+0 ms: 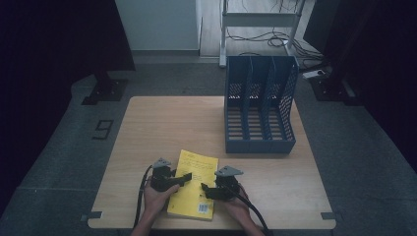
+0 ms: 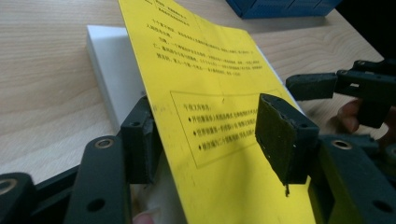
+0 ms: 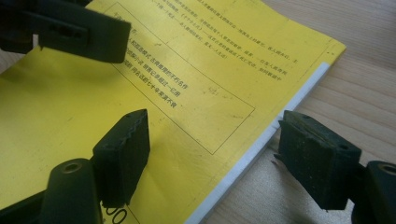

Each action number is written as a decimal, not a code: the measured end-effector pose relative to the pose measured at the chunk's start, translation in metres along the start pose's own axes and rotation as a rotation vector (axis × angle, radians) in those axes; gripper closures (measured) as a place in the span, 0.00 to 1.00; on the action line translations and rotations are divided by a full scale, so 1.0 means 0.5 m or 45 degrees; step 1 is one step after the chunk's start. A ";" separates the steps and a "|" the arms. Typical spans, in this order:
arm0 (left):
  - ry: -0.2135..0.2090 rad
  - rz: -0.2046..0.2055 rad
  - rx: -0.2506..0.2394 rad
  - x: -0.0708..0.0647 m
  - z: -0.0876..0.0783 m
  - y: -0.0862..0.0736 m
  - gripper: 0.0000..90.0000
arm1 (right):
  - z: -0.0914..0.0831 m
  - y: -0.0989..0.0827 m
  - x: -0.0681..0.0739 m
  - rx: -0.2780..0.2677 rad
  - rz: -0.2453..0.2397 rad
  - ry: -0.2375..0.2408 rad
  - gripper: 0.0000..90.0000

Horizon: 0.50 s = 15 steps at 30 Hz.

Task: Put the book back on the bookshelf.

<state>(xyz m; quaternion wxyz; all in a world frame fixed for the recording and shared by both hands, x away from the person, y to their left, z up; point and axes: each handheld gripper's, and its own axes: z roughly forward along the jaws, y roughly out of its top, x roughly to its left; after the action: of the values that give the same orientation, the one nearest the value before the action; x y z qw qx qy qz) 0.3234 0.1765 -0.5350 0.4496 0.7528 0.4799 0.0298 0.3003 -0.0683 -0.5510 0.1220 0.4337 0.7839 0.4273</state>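
High view: flat yellow book (image 1: pixel 193 184), wood table (image 1: pixel 157 128) | left gripper (image 1: pixel 183 179) spread, straddling cover | right gripper (image 1: pixel 206 190) spread, straddling edge

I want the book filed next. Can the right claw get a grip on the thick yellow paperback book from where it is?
Probably yes: the right claw is open, its jaws straddling the yellow paperback book's white page edge, with nothing between.

A yellow booklet (image 1: pixel 193 184) is laid flat near the front edge of the wooden surface (image 1: pixel 162 123); a blue file rack (image 1: pixel 259 105) is stood toward the back right
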 end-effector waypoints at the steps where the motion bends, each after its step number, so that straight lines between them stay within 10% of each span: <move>1: -0.001 0.005 0.006 -0.001 0.003 0.004 0.47 | 0.000 0.000 0.000 0.000 -0.002 0.001 0.27; 15: 0.003 0.062 0.014 -0.006 0.007 -0.004 0.61 | 0.000 -0.002 -0.001 -0.009 -0.002 0.004 0.27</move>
<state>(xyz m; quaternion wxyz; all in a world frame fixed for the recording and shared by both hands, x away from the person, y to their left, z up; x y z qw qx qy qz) 0.3222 0.1724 -0.5372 0.4441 0.7667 0.4620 0.0392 0.2999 -0.0689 -0.5517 0.1227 0.4321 0.7828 0.4306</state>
